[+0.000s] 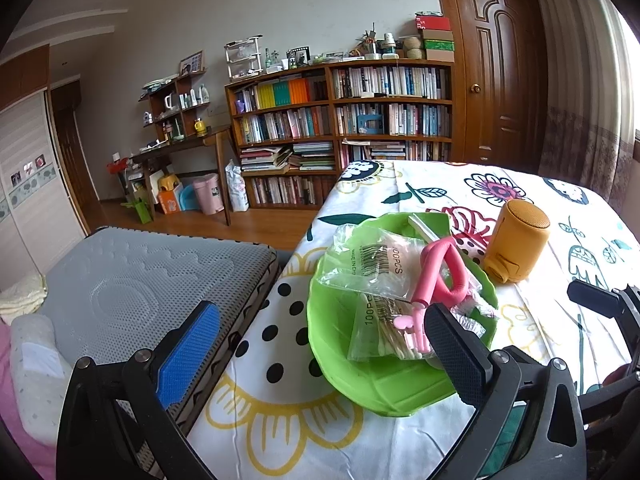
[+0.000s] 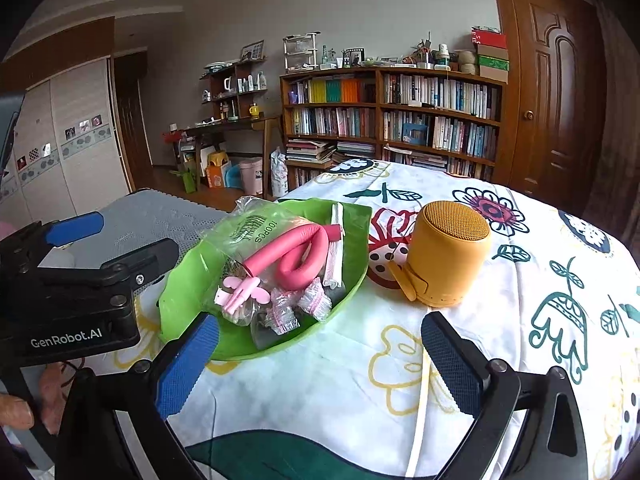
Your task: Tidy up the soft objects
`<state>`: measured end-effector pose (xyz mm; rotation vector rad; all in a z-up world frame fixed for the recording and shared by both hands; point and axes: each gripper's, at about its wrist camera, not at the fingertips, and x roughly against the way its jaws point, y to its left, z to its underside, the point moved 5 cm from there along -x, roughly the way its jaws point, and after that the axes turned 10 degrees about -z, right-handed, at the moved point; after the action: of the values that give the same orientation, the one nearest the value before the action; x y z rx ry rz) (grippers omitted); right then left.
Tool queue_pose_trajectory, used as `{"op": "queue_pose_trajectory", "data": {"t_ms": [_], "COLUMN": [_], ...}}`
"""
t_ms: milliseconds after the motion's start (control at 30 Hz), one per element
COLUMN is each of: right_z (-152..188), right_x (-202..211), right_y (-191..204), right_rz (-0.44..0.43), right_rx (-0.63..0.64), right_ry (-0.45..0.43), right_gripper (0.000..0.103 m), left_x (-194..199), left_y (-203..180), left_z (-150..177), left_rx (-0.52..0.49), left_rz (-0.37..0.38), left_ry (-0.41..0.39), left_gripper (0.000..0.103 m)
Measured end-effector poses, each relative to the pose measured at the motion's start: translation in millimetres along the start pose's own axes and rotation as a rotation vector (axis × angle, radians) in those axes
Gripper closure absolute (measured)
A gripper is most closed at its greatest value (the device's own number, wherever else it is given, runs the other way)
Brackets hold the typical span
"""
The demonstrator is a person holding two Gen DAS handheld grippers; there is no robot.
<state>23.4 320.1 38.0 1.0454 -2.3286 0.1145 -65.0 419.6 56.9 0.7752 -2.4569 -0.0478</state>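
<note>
A green leaf-shaped plate sits on the flowered tablecloth. In it lie a bent pink foam roller, clear bags of cotton swabs, a pink clip and small zip bags. My left gripper is open at the plate's near left side, with its right finger over the rim. My right gripper is open and empty above the cloth, just in front of the plate.
An orange cylindrical speaker stands right of the plate. A grey mattress lies beside the table's left edge. A bookshelf and a wooden door are at the back. A hand shows bottom left.
</note>
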Motion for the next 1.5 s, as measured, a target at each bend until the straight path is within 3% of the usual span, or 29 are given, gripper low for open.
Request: {"op": "queue_pose_trajectory", "data": {"t_ms": [267, 600, 833, 1067, 1500], "right_z": [0, 2, 1, 1, 2], "right_x": [0, -10, -12, -5, -9], "right_y": [2, 10, 13, 15, 15], "right_rz": [-0.019, 0.077, 0.045, 0.078, 0.056], "right_rx": [0.002, 0.077, 0.072, 0.087, 0.068], "right_ry": [0.012, 0.053, 0.055, 0.006, 0.052], "right_gripper": [0.000, 0.000, 0.000, 0.000, 0.000], "left_x": [0, -3, -3, -4, -4], "left_y": [-3, -1, -1, 0, 1], "left_z": [5, 12, 12, 13, 12], "left_rx": [0.001, 0.002, 0.002, 0.002, 0.002], "left_rz": [-0.004, -0.001, -0.002, 0.000, 0.001], "left_ry": [0.008, 0.025, 0.027, 0.032, 0.032], "left_gripper": [0.001, 0.001, 0.001, 0.001, 0.001]}}
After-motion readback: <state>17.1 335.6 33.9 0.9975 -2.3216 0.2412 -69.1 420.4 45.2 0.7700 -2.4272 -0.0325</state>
